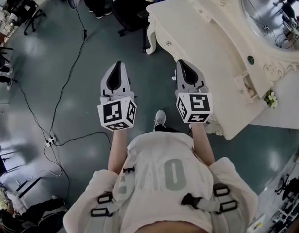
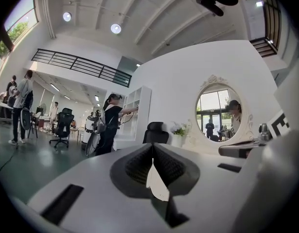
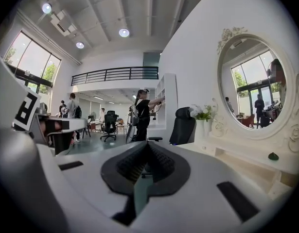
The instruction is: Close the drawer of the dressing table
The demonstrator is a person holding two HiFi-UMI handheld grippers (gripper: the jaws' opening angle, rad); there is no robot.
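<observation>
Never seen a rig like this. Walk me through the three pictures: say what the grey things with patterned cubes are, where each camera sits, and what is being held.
There is no robot here. A person carries a hand-held gripper in each hand: the left gripper and the right gripper. The patterned cubes are part of them. The head view comes from a camera on the person's head. It looks down at both grippers, the floor and a cream dressing table with its mirror. The other two views ride on the grippers and look along their fingers. In both, the fingers are pressed together with nothing between them, so nothing is held. What looks like a small drawer stands open on the table.
</observation>
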